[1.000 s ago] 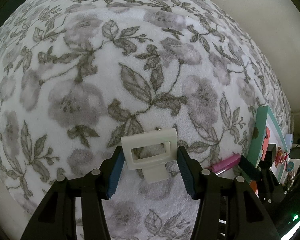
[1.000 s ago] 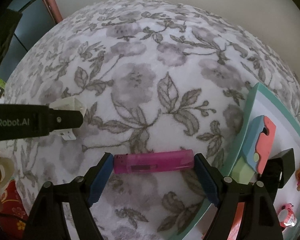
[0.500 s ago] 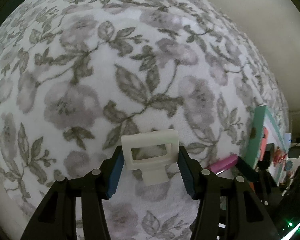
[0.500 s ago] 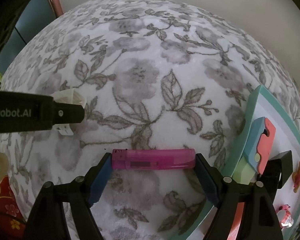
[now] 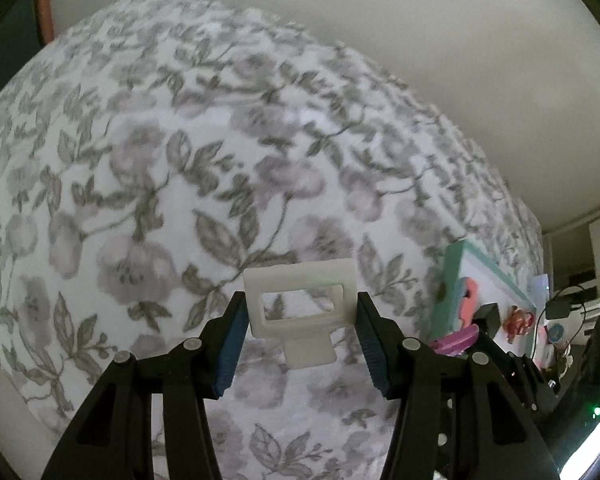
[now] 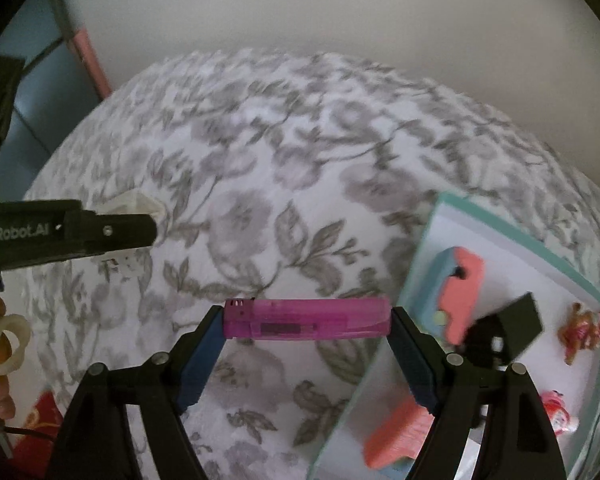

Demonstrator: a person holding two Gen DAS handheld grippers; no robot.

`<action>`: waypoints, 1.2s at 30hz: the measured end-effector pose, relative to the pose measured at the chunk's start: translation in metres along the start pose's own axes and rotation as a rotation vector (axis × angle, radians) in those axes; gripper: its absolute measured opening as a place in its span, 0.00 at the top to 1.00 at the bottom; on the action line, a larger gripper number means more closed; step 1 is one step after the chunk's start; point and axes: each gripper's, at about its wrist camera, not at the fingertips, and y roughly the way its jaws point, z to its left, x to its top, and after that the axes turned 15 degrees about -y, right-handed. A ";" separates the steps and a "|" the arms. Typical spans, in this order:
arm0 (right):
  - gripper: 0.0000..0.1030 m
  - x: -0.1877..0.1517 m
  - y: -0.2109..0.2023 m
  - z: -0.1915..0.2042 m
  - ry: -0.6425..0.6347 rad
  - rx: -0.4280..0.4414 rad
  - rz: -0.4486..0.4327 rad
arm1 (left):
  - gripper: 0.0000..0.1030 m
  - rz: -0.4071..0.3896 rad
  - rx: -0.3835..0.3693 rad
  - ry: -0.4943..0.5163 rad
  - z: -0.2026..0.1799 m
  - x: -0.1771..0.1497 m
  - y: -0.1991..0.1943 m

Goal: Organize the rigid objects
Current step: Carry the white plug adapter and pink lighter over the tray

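My left gripper (image 5: 300, 312) is shut on a white plastic clip (image 5: 302, 306) with a rectangular window, held above the floral cloth (image 5: 180, 184). Its blue pads press on the clip's two sides. My right gripper (image 6: 306, 320) is shut on a pink lighter (image 6: 306, 319), held crosswise by its two ends above the same cloth (image 6: 280, 160). In the right wrist view the left gripper (image 6: 100, 232) reaches in from the left with the white clip (image 6: 130, 204) partly hidden behind its finger. The pink lighter (image 5: 456, 338) shows small at the right of the left wrist view.
A white tray with a teal rim (image 6: 512, 224) lies at the right and holds a blue and coral piece (image 6: 460, 284), a black block (image 6: 508, 328) and small figures (image 6: 584, 330). A cream ring (image 6: 6, 344) and red patterned thing (image 6: 44, 412) sit lower left. A pale wall stands behind.
Both grippers have risen from the cloth with their objects still held; the cloth looks farther off and more of the wall shows. The tray now sits closer under the right gripper.
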 end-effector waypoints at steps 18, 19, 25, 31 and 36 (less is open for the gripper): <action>0.20 -0.070 -0.058 -0.112 0.429 -0.131 -0.023 | 0.47 0.066 -0.137 0.289 -0.114 -0.075 -0.007; 0.20 -0.076 -0.059 -0.118 0.455 -0.142 -0.016 | 0.47 0.077 -0.143 0.302 -0.119 -0.079 -0.006; 0.20 -0.113 -0.074 -0.150 0.558 -0.222 0.019 | 0.47 0.115 -0.138 0.385 -0.152 -0.109 0.003; 0.20 -0.145 -0.078 -0.175 0.674 -0.254 0.063 | 0.47 0.142 -0.095 0.496 -0.183 -0.141 0.020; 0.19 -0.161 -0.073 -0.184 0.730 -0.252 0.099 | 0.47 0.169 -0.058 0.535 -0.193 -0.155 0.038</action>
